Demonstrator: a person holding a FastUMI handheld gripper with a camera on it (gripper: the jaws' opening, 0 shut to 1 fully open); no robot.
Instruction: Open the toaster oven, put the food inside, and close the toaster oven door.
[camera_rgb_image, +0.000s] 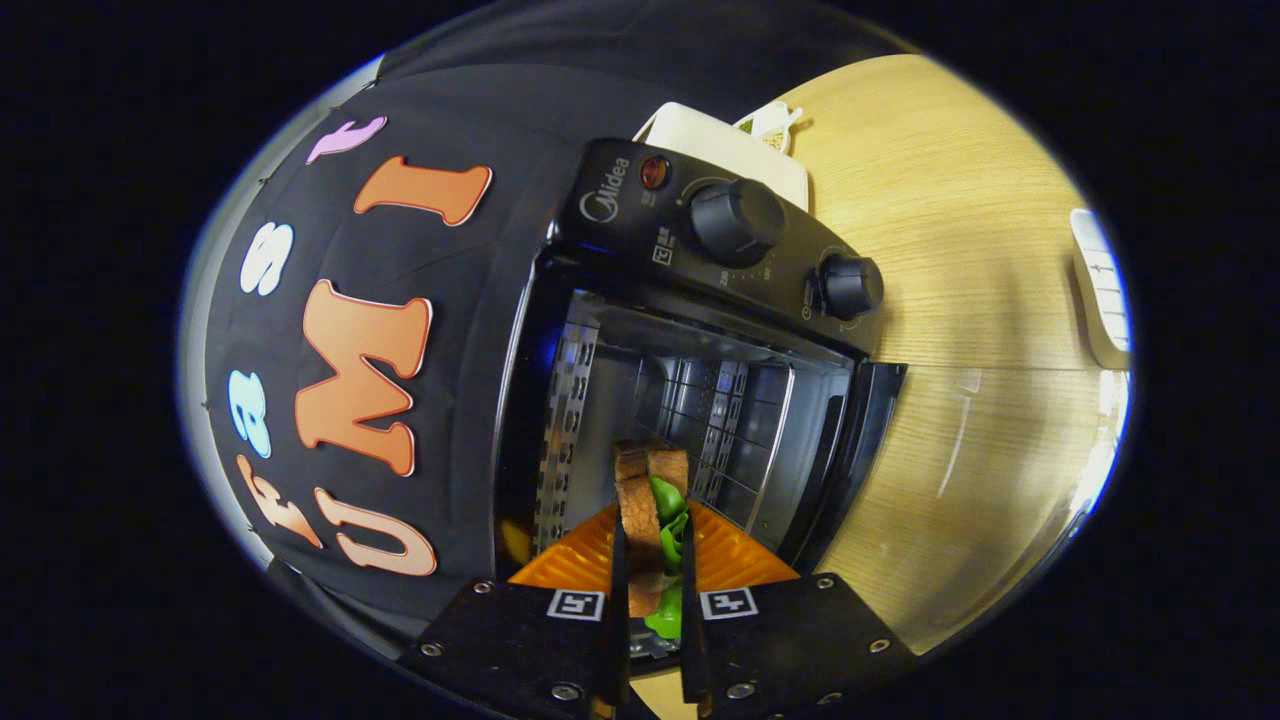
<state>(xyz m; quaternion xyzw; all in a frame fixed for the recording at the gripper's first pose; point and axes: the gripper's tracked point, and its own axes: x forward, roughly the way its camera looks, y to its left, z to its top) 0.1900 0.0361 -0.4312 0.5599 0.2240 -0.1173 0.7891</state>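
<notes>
Table (960, 250): pale wood, carrying the toaster oven; a white tray-like thing (735, 150) lies behind the oven and a white device (1100, 290) lies well apart from it, out past the knob end.

Toaster oven (700, 300): black, seen rolled by the tilt of the camera. Its control panel with two knobs (737, 222) and a red lamp (654, 172) runs along one side of the mouth.

Door (860, 450): already swung open, lying beside the mouth on the table side. The opening step looks done.

Cavity (690, 410): bare metal walls with rack slots; no food seen in it. An orange ribbed piece (570, 560) sits at the near edge of the mouth, just behind the claw's fingers; whether it is a tray or a mat I cannot tell.

Sandwich (650, 500): toasted bread with green filling, standing on edge between the fingers, its far end reaching just into the mouth of the oven, not set down.

Claw (652, 590): narrow, both fingers (618, 600) pressed against the sandwich's two faces, holding it.

Done so far: door open, food picked up and brought to the mouth.

Left to do, as I judge it: carry the sandwich further in, set it down, let go, draw the claw back clear of the door, then swing the door shut.

Rough progress: about halfway.
</notes>
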